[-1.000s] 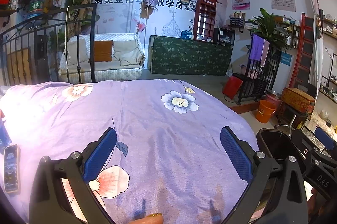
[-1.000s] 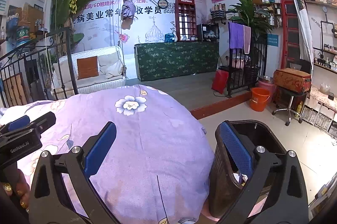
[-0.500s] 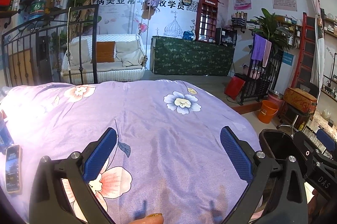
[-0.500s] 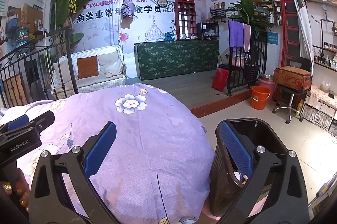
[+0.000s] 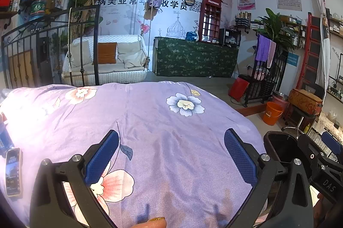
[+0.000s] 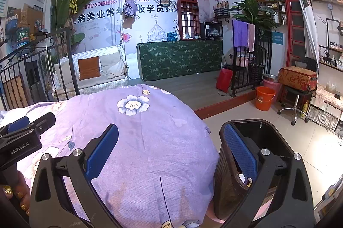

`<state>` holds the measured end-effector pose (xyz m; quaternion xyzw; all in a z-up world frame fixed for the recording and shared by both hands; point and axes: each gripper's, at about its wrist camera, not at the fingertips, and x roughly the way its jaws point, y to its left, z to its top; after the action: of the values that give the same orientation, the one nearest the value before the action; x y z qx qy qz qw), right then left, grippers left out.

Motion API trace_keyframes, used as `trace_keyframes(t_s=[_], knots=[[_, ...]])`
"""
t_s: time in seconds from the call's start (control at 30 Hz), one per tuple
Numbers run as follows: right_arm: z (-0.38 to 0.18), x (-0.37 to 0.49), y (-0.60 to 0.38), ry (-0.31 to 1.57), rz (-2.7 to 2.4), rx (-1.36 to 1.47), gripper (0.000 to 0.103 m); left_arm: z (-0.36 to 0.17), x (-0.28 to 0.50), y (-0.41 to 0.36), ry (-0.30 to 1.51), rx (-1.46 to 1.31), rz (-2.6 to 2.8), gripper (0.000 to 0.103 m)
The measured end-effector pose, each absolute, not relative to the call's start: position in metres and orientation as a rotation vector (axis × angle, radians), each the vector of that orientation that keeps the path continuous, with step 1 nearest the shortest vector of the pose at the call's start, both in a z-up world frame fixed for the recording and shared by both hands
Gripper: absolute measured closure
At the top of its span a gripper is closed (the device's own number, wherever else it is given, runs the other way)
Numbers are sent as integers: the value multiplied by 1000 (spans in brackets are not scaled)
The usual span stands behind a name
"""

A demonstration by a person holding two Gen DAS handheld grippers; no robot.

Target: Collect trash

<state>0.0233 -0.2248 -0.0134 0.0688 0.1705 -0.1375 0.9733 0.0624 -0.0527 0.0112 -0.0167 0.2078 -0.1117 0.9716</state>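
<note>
Purple bedspread [image 5: 163, 125] lies below both grippers; left gripper [image 5: 170, 155] and right gripper [image 6: 170, 155] fingers released, bin [image 6: 270, 135] beside bed.

Bed and shop interior, seen in both wrist views

A lilac floral bedspread [image 5: 154, 131] is spread over the bed and fills the lower centre of the frame; a phone [image 5: 13, 172] is seen lying on it at the far left edge. Beyond the bed, a white swing seat [image 5: 105, 60] with an orange cushion [image 5: 106, 53] is set at centre left, and a green-draped counter [image 5: 196, 59] at centre. A red telephone-box shelf [image 6: 188, 14] is stood on that counter. An orange bucket [image 6: 264, 98] is placed on the floor at centre right, just beside a stool carrying a red patterned case [image 6: 298, 79].
</note>
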Motion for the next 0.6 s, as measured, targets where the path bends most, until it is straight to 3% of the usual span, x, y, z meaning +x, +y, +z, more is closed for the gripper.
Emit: trace_keyframes(t_s=[0.6], knots=[[-15,26,-223,351,-280,143,6,11,61,-52,422,-45,-233,6]])
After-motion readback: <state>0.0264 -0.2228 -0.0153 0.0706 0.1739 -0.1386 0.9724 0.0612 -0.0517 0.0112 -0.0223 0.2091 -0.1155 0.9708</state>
